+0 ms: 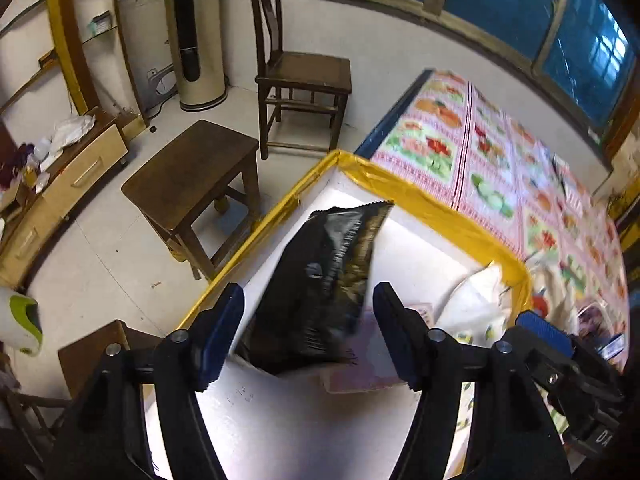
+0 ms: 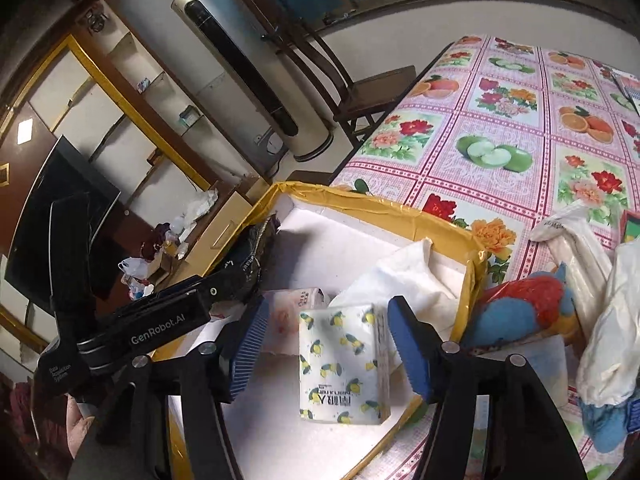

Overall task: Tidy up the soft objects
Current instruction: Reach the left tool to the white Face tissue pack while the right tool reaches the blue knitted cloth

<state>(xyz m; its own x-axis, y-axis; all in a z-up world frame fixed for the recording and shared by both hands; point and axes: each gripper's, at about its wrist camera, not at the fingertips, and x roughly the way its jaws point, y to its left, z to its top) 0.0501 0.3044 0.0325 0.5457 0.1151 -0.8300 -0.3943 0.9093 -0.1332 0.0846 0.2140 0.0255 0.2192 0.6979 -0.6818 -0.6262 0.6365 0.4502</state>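
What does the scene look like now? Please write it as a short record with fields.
container: white foam box with yellow-taped rim at the table edge
inside box: black snack bag, lemon-print tissue pack, white soft bag, pink pack
left gripper: fingers open, black snack bag between them, not gripped
right gripper: fingers open around the tissue pack
outside box: red and blue plush toy on the floral tablecloth
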